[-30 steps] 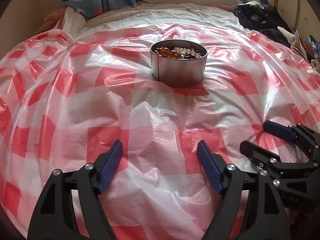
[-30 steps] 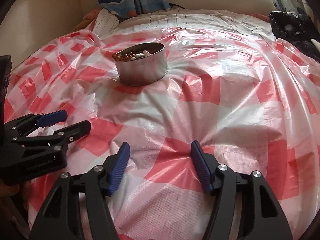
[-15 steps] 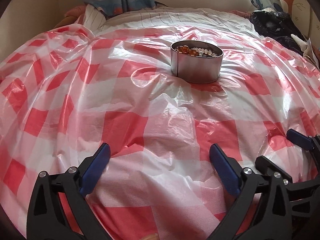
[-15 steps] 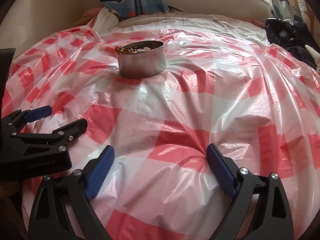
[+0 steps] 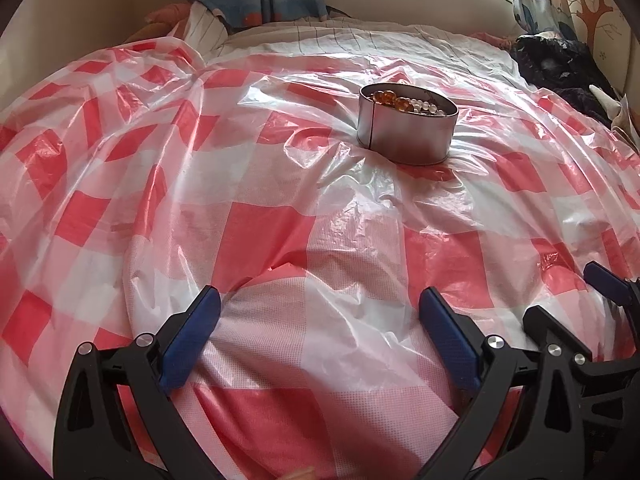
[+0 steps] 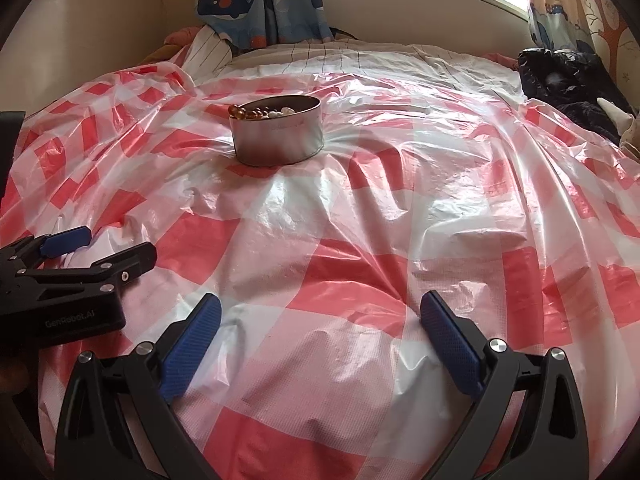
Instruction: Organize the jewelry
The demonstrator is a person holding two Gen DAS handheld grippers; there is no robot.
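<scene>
A round metal tin (image 5: 408, 124) stands on a red and white checked plastic sheet (image 5: 280, 220). It holds amber and white beaded jewelry (image 5: 404, 103). The tin also shows in the right wrist view (image 6: 278, 131), with the beads (image 6: 260, 112) at its near rim. My left gripper (image 5: 318, 308) is open and empty, low over the sheet, well short of the tin. My right gripper (image 6: 320, 312) is open and empty too. It shows at the right edge of the left wrist view (image 5: 568, 292). The left gripper shows at the left edge of the right wrist view (image 6: 116, 244).
The sheet covers a bed with a striped white cover (image 6: 360, 58) at the far end. Whale-print curtains (image 6: 260, 4) hang against the back wall. A dark bundle of clothing (image 6: 568, 80) lies at the far right. The sheet is wrinkled.
Both grippers have pulled back and tilted up, away from the tin, and their jaws have opened wider. The tin now sits further off, shifted right in the left wrist view.
</scene>
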